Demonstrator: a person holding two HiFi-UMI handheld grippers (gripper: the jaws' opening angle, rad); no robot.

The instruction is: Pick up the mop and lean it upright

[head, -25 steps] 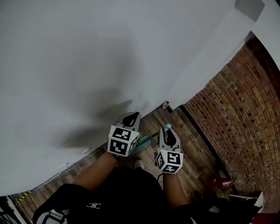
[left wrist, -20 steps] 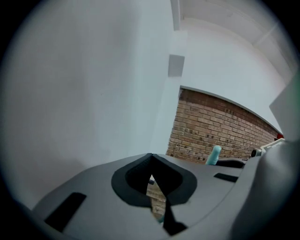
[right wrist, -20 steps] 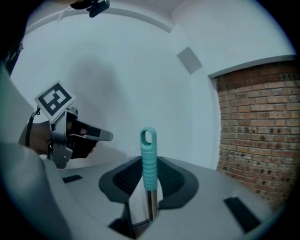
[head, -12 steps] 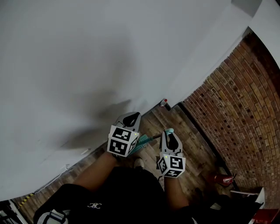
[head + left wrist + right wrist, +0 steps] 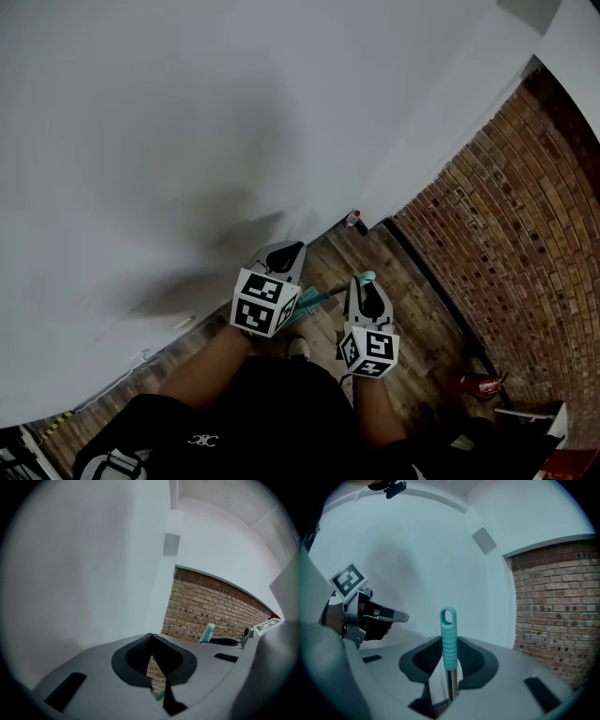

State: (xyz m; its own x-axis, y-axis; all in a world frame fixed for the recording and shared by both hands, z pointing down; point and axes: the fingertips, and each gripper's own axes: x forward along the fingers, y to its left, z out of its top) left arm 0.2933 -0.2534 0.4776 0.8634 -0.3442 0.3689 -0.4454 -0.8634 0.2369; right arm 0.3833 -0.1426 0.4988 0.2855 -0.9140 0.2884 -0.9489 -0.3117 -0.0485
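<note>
The mop's teal ribbed handle (image 5: 448,634), with a loop at its top, stands upright over a metal shaft. My right gripper (image 5: 450,667) is shut on that shaft just below the teal grip. In the head view the handle's tip (image 5: 366,277) pokes out above the right gripper (image 5: 366,298). More teal parts of the mop (image 5: 307,302) show lower down, between the two grippers. My left gripper (image 5: 279,255) is held to the left, close to the white wall. Its jaws (image 5: 152,660) are shut to a thin slit with nothing seen pressed between them.
A white wall (image 5: 234,112) fills the left and top; a brick wall (image 5: 516,234) runs along the right. Between them is wood flooring (image 5: 412,319). A small red-capped object (image 5: 353,222) sits at the wall's foot and a red object (image 5: 473,384) lies by the bricks.
My right gripper has shifted slightly right and toward me with the mop handle in it. The left gripper has barely moved.
</note>
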